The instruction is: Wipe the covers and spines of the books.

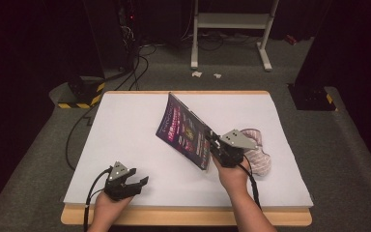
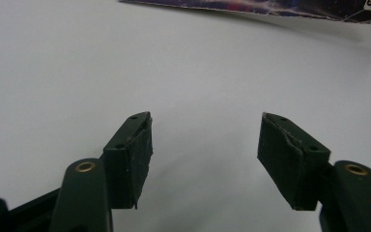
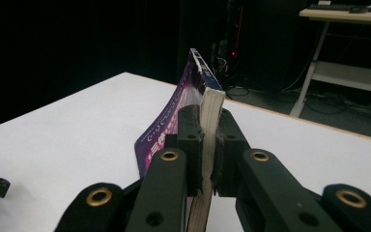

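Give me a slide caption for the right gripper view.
Right gripper clamps a purple-covered book by its page edge, tilted above the white table.

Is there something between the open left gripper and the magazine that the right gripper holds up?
Nothing visible. The left gripper stands open at the table's near edge, and bare white tabletop lies between it and the magazine, which the right gripper pinches by its edge. The pink cloth lies beyond, on the right.
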A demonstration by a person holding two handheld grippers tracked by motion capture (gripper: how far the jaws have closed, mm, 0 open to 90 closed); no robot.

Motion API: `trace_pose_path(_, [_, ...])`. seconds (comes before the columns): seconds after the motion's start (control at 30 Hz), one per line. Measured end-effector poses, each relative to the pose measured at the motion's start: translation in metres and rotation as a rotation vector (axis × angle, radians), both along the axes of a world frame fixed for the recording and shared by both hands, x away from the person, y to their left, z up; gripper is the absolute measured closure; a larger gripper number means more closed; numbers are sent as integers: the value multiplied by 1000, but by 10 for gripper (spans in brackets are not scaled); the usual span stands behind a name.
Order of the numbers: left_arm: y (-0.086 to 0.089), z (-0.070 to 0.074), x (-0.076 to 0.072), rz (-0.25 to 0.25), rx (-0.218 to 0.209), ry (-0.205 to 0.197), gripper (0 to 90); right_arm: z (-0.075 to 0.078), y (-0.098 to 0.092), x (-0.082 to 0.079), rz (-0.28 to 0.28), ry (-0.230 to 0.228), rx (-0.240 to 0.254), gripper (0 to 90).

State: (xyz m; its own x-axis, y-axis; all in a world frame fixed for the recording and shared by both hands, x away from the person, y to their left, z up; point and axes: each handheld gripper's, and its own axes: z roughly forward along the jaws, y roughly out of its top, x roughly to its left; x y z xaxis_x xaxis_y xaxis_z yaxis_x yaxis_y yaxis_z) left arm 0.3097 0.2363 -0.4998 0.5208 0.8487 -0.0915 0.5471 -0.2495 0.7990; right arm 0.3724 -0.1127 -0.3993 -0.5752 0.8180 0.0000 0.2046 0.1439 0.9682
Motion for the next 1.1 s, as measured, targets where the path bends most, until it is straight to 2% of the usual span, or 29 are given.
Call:
trace_pose_path(0.57, [0, 0, 0, -4, -3, 4, 372, 19, -9, 9, -55, -56, 60, 846])
trace_pose_path(0.8, [0, -1, 0, -5, -5, 5, 373, 27, -15, 17, -100, -77, 47, 847])
trace_pose_path(1.0, [1, -1, 0, -6, -5, 7, 373, 32, -22, 22, -141, -91, 69, 846])
trace_pose_path(1.1, [1, -1, 0, -7, -5, 8, 373, 31, -22, 22, -149, -97, 61, 846])
